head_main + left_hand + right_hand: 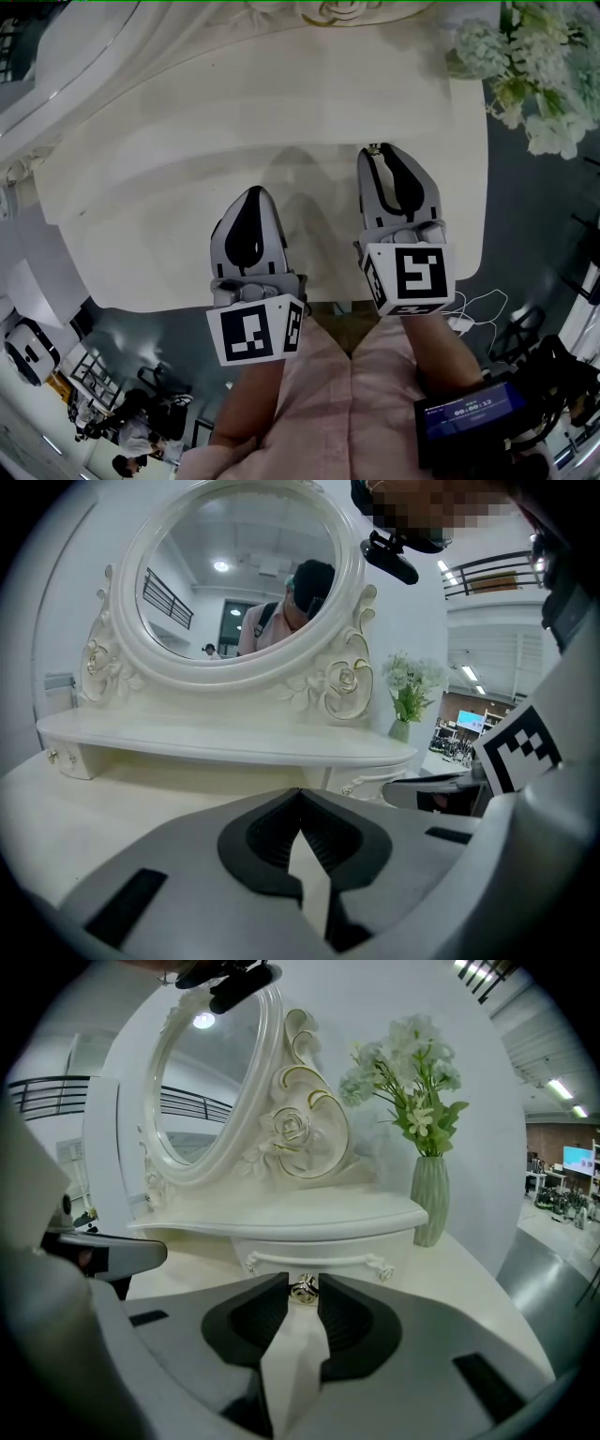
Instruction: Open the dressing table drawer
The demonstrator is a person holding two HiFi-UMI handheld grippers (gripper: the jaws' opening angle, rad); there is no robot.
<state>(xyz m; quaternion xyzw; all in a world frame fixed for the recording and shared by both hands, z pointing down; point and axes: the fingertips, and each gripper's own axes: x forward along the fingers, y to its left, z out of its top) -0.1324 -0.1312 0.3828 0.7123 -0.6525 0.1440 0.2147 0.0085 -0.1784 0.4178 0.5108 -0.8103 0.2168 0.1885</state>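
The right hand-held gripper (302, 1282) has its jaws closed partway on the small gold knob (302, 1289) of the dressing table drawer (328, 1249). The drawer sits under the raised shelf (309, 1213) below the oval mirror (192, 1082), at the back of the cream surface (469, 1283). The left hand-held gripper (300, 794) hovers over the surface with jaws together, holding nothing. A green vase (429, 1199) of flowers stands just right of the drawer.

Bright and even throughout, lit by ceiling lamps, 1 lamp (221, 566) glaring in the mirror (253, 536). Casts soft grey shadows on the cream tabletop (169, 187) and a small gold glint on the drawer knob (302, 1288). Bends strongly toward black corners in the 2 gripper views, softening the nearest grey plastic.
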